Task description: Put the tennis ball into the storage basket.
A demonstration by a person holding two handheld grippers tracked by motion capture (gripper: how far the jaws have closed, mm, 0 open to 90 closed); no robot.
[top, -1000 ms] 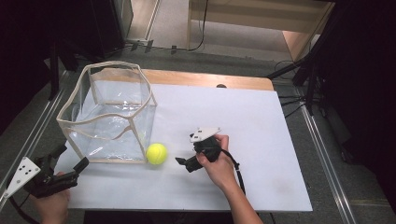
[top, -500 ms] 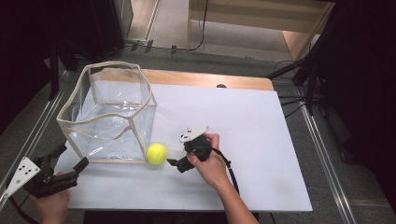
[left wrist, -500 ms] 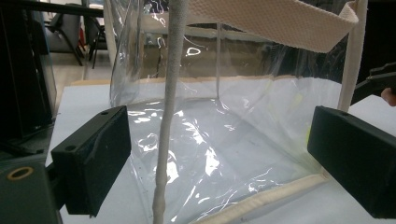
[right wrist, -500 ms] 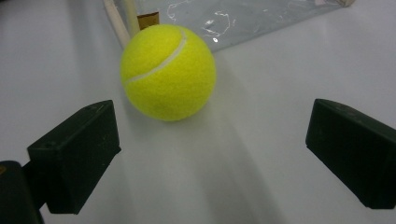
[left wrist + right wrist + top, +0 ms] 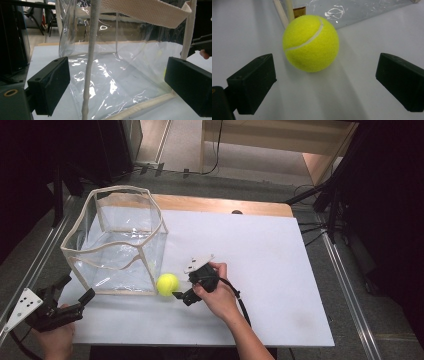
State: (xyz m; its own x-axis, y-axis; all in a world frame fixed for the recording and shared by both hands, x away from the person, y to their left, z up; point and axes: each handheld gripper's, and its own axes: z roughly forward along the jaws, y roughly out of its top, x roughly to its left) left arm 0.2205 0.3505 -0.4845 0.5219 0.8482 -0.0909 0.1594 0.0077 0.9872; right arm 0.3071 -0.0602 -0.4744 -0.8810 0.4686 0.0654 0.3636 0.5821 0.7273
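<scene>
A yellow tennis ball (image 5: pixel 167 284) lies on the white table top, against the near right corner of a clear plastic bag (image 5: pixel 120 189) with cream trim. My right gripper (image 5: pixel 179 288) is just right of the ball, open, its jaws pointing at it. In the right gripper view the ball (image 5: pixel 310 42) sits a short way beyond the wide-apart jaws of that gripper (image 5: pixel 324 77), untouched. My left gripper (image 5: pixel 76 289) is open at the table's near left corner, facing the bag. The left gripper (image 5: pixel 117 85) looks at the bag's near corner seam (image 5: pixel 90 50), with nothing held.
The white board (image 5: pixel 270 270) covers most of the table, with a wooden strip (image 5: pixel 220 204) along the far edge. A metal rail (image 5: pixel 345 285) runs down the right side. Cables and stands lie on the floor beyond.
My right gripper has moved left across the board and now sits close to the ball. The left gripper, the ball and the bag have stayed where they were.
</scene>
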